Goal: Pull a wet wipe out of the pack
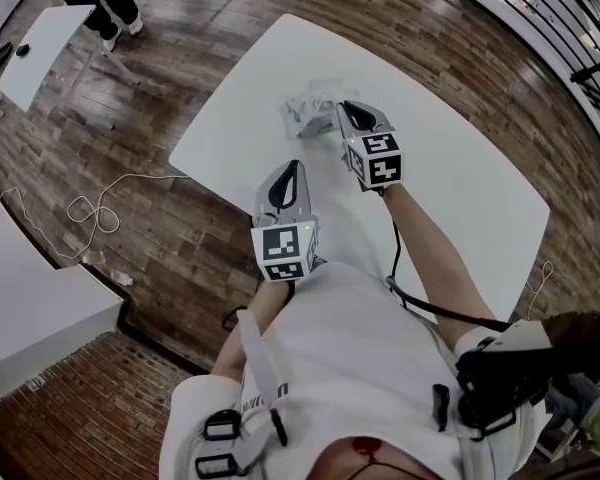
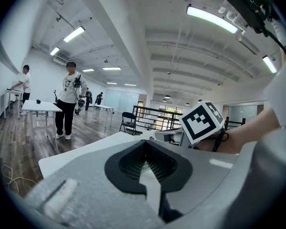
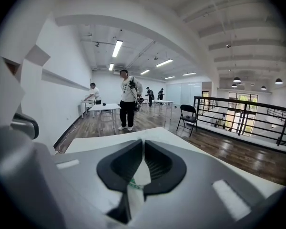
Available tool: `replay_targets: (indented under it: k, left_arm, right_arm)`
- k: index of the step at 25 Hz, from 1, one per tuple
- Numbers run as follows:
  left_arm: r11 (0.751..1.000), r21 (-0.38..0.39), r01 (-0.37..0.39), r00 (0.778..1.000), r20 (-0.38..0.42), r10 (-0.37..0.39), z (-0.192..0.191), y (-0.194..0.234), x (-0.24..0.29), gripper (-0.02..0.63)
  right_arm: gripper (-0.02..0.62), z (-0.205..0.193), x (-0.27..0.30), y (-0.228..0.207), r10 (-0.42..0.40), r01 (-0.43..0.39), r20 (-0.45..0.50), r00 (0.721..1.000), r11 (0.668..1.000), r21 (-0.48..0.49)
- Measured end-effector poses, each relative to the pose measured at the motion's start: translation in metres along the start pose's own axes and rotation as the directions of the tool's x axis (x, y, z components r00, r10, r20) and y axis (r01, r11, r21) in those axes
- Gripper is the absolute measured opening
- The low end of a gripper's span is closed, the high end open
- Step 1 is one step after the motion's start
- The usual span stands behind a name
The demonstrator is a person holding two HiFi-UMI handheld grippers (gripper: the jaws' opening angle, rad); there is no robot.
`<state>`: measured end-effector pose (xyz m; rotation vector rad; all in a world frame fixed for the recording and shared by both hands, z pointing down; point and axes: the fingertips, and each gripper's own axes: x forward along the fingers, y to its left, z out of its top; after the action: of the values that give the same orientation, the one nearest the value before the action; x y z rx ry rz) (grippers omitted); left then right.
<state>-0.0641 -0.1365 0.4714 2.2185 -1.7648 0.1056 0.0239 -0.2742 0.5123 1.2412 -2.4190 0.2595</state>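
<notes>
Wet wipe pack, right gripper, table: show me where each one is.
wet wipe pack (image 1: 305, 118), head view, on its crumpled wrapper.
right gripper (image 1: 346, 109), head view, between its fingertips.
table (image 1: 460, 198), head view, on the bare white top.

Crumpled white-and-green wet wipe pack (image 1: 306, 118): right side hidden behind right gripper (image 1: 345, 106), print too small to read. White-green sliver (image 3: 132, 185) pinched in its jaws, mostly hidden: wipe or pack film, can't tell.

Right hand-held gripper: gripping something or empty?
Gripping: the right hand-held gripper pinches a thin white piece with green print, its tip at the wet wipe pack. Wipe or pack flap: cannot tell.
</notes>
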Motion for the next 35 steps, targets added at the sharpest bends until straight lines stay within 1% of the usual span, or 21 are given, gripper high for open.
replay_targets:
  k: [4,11,17,24,35]
  left_arm:
    - [1.0,0.003,0.002,1.0,0.003,-0.002,0.0,-0.001,0.0,0.003]
    - [1.0,0.009,0.003,1.0,0.01,-0.003,0.002,-0.002,0.002,0.003]
    - [1.0,0.014,0.012,1.0,0.007,-0.012,0.003,-0.005,0.003,0.003]
    - [1.0,0.019,0.02,1.0,0.008,-0.02,0.003,-0.007,0.004,0.003]
    - [0.999,0.028,0.026,1.0,0.004,-0.026,0.003,-0.007,0.005,0.003]
  right_arm:
    - [0.02,0.002,-0.007,-0.008,-0.02,0.02,0.017,1.0,0.999,0.026]
    - [0.02,0.007,-0.024,-0.028,-0.068,0.061,0.055,0.996,0.991,0.122]
    - [0.02,0.003,-0.038,-0.045,-0.117,0.105,0.066,0.991,0.982,0.156]
    - [0.02,-0.004,-0.062,-0.076,-0.191,0.17,0.079,0.978,0.962,0.214]
    - [0.02,-0.028,-0.092,-0.121,-0.302,0.281,0.045,0.952,0.925,0.255]
